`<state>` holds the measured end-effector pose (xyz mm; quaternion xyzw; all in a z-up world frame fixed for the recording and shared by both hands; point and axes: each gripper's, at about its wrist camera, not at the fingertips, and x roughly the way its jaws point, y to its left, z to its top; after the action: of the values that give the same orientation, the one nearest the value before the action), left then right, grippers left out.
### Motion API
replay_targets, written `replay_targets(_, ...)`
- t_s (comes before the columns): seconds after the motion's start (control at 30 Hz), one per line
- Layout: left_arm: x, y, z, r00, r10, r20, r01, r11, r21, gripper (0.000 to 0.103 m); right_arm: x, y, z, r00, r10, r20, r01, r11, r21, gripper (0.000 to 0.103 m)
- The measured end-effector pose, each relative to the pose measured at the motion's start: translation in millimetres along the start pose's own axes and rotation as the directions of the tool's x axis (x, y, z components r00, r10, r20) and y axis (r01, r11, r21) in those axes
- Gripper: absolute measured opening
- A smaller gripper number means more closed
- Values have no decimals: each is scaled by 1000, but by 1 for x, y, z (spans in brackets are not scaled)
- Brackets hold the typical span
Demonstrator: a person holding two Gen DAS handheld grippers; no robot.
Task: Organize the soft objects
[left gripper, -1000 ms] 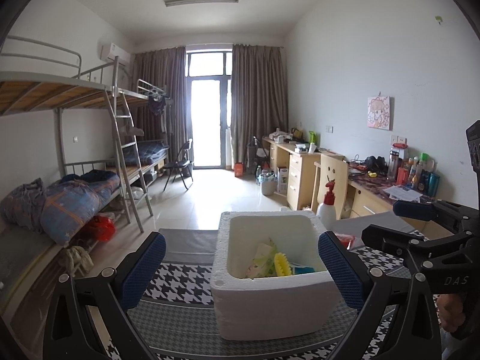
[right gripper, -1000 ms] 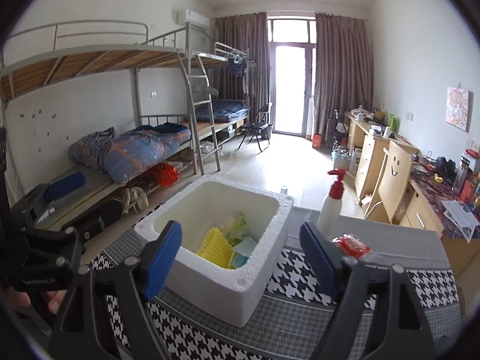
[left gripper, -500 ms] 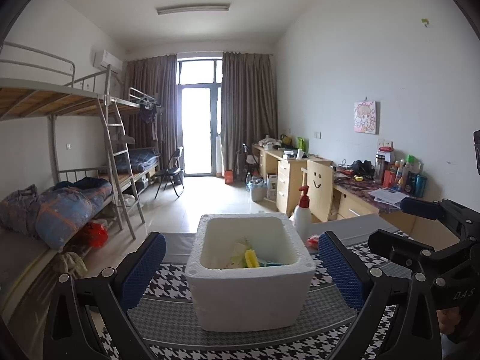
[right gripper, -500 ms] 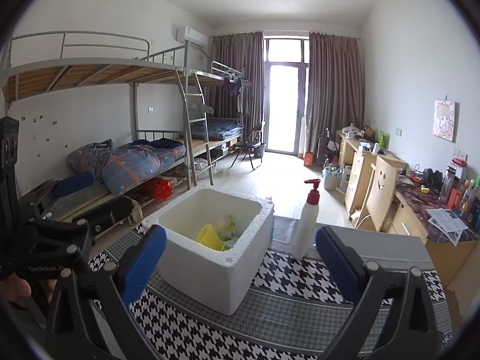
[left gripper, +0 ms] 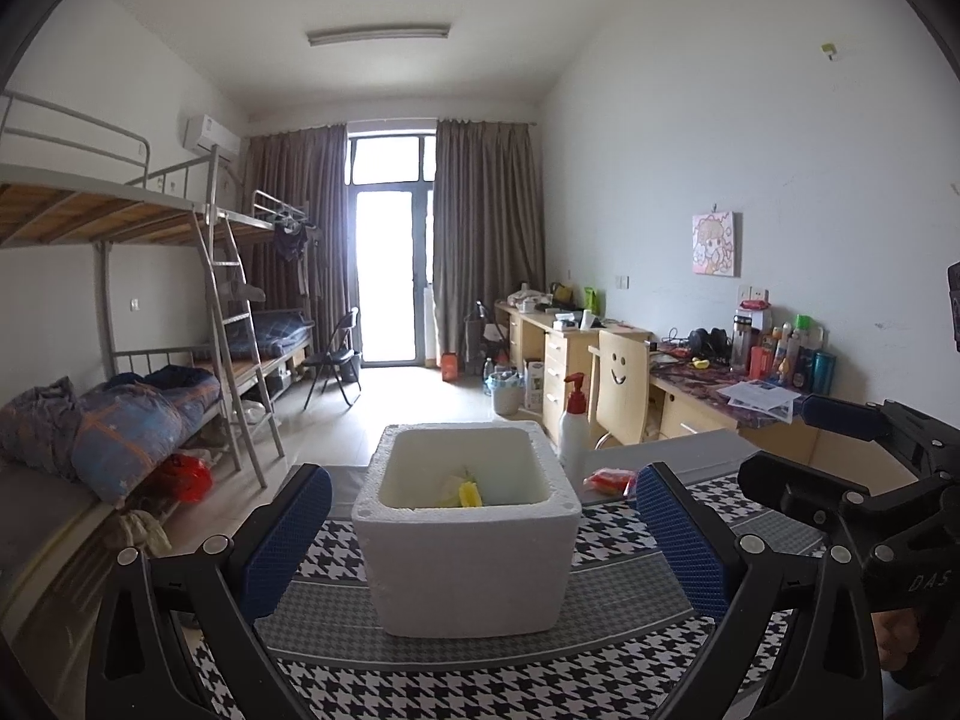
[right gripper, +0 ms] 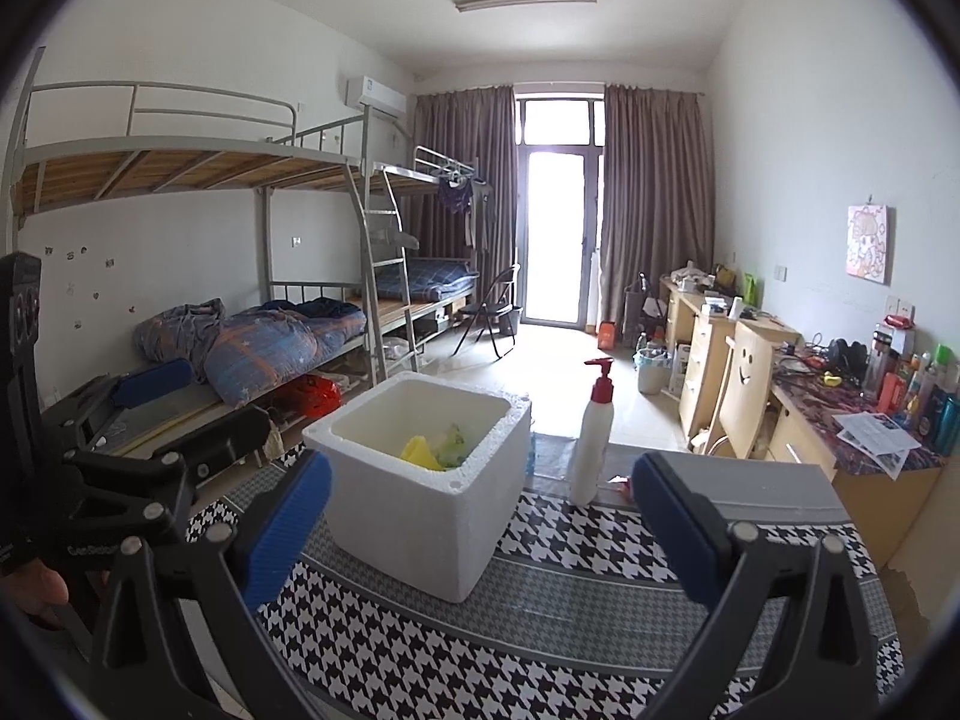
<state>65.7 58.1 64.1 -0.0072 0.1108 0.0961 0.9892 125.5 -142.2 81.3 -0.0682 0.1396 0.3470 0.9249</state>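
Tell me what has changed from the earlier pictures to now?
Both grippers have backed away from the white foam box, which now looks smaller. The right gripper has just been opening, nothing between its pads; the left gripper stays open and empty. The box, its soft items and the pump bottle have not moved.

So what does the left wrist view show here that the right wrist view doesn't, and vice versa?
Only the left wrist view shows the red packet clearly, lying behind the foam box beside the pump bottle; it also catches the right gripper from the side.

Only the right wrist view shows the wall stickers and the left gripper from the side.

Both show the box with yellow items inside, the bottle, the houndstooth cloth, and open, empty jaws.
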Motion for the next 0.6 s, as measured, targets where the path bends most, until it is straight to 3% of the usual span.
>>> replay_targets(0.6,-30,-5,-20,1000,-15,20,15,1000,8,102,-30,7,-27,999,-27,31,27,999,19,102)
